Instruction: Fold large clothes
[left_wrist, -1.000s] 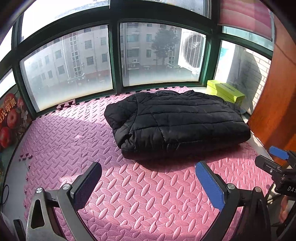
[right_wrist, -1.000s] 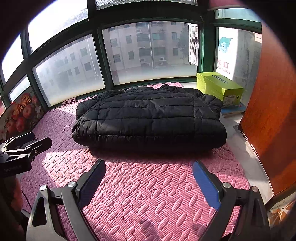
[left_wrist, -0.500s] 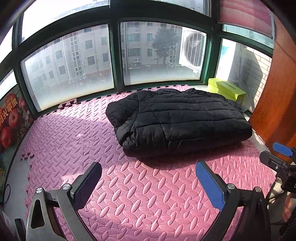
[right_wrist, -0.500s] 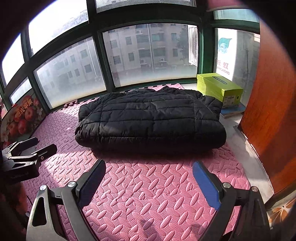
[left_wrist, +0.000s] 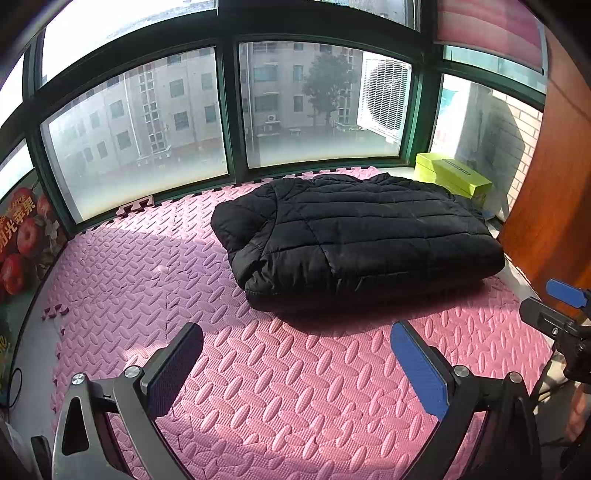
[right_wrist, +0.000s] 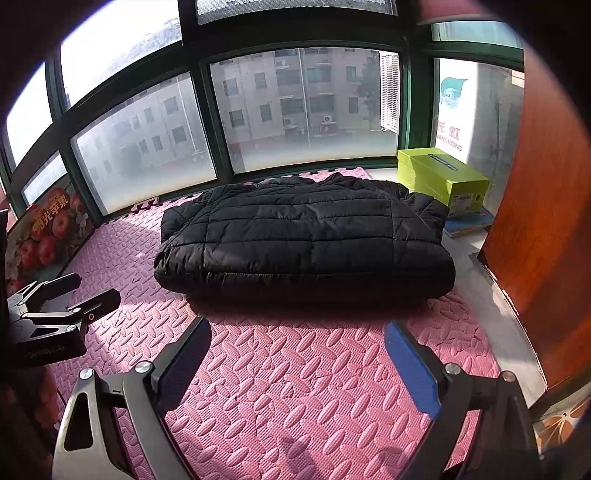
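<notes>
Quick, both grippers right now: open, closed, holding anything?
Left gripper: open, empty, above the pink mat, short of the black jacket.
Right gripper: open, empty.

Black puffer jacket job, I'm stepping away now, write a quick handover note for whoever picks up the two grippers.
Left gripper: open, empty, held over the pink foam mat, short of the jacket.
Right gripper: open, empty, also over the mat, on the near side of the jacket.
Black quilted puffer jacket: lies folded into a thick rectangular bundle on the mat by the window, next to the lime-green cardboard box.
Done: the jacket looks folded, with a sleeve tucked at its left end.
Left: check that the bundle holds; possibly tidy the loose right end by the box. Nothing is gripped.
</notes>
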